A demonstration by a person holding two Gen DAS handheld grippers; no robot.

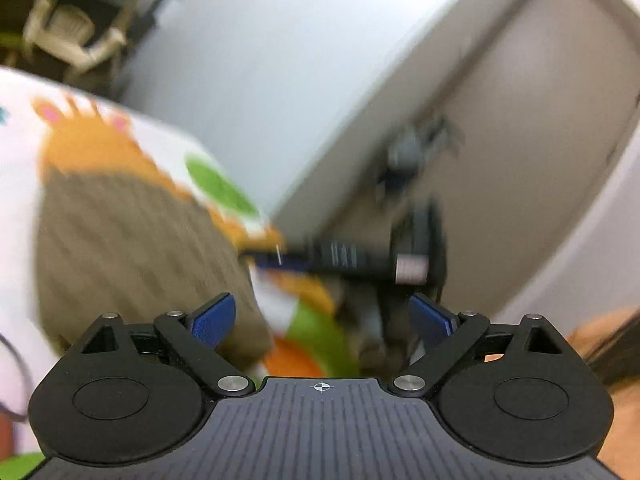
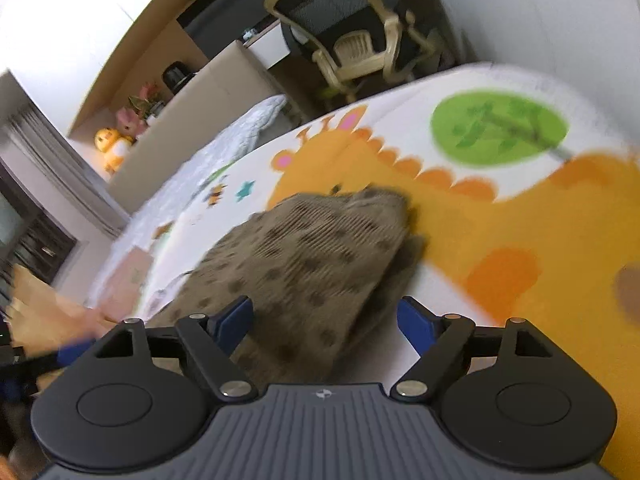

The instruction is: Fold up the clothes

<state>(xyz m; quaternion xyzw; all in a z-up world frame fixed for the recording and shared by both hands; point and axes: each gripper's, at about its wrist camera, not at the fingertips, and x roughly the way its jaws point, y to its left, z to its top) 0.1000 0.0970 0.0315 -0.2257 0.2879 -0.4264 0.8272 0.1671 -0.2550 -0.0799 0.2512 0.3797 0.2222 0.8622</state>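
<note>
Two claws are hanging wide, holding nothing: left claw (image 1: 322,322), right claw (image 2: 324,322). Brown cloth (image 2: 304,256) is lying bunched at twelve o'clock on the sheet (image 2: 500,216); I guess it needs grabbing.

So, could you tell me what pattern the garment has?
Brown garment with darker spots, clearest in the right wrist view.

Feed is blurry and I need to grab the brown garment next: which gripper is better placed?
Right, probably. The right gripper is open with the brown garment straight ahead; the left gripper, also open, faces the wall with the garment off-side.
</note>
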